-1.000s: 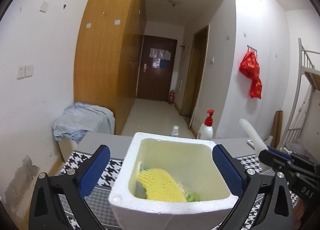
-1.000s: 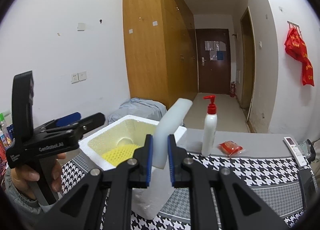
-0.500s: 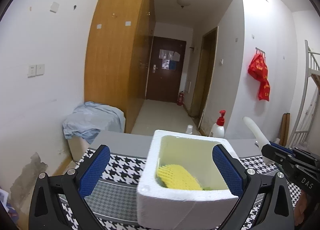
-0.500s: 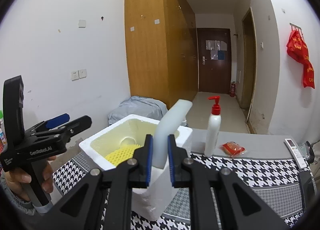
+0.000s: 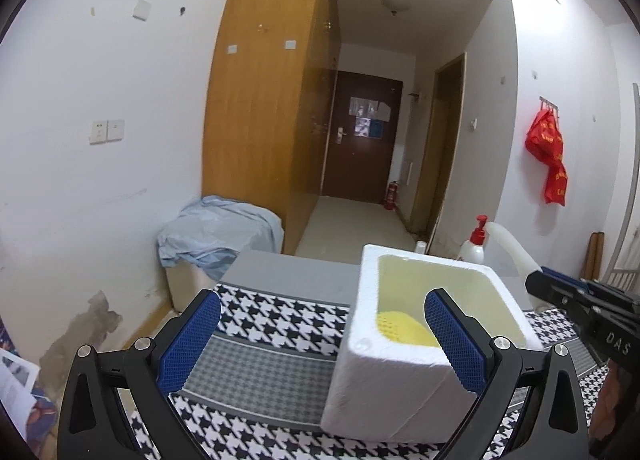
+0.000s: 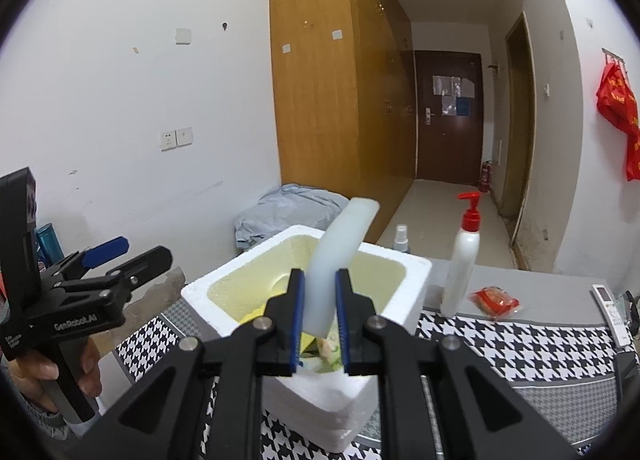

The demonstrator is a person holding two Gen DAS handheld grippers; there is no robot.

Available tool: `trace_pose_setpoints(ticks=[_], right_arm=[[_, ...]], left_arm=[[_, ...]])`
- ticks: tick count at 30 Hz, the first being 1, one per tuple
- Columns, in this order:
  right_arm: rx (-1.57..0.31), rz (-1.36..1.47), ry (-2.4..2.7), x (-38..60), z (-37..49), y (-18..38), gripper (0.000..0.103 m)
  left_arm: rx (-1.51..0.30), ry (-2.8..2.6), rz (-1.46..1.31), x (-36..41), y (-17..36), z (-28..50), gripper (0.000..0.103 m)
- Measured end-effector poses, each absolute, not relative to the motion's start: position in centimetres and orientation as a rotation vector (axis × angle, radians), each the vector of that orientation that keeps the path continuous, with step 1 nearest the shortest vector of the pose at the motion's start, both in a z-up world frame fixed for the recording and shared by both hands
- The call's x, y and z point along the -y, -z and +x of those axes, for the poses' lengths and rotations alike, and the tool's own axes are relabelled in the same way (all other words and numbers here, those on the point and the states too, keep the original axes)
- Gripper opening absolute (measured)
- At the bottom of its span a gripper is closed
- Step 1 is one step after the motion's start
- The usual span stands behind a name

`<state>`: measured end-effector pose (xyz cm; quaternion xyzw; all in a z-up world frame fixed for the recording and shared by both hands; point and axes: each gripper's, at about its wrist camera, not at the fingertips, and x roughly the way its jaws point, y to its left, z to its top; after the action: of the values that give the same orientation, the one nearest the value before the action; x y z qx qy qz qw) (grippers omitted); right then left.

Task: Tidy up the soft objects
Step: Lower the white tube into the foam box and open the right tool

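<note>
Over the foam box (image 6: 304, 300), right tongs (image 6: 320, 324) are clenched on a white foam tube (image 6: 340, 252) that curves up above the opening. Left tongs (image 5: 320, 344) hang released beside the box, holding nothing. Yellow mesh sleeve (image 5: 400, 328) already lies inside. My call: lower the tube end-first below the rim before letting go; it looks springy and could pop out. Steady the box on the worktop (image 5: 272, 324) with the left if needed.
</note>
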<state>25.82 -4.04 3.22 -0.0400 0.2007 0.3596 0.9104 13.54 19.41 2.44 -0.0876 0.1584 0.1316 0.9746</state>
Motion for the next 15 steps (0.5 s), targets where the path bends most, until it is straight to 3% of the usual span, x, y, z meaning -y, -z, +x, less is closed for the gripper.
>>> trace_pose_setpoints(ticks=[15], right_arm=[[-0.438, -0.08, -0.774, 2.5, 26.9, -3.5, 0.019]], left_arm=[[-0.317, -0.334, -0.191, -19.8, -2.1, 11.7, 0.102]])
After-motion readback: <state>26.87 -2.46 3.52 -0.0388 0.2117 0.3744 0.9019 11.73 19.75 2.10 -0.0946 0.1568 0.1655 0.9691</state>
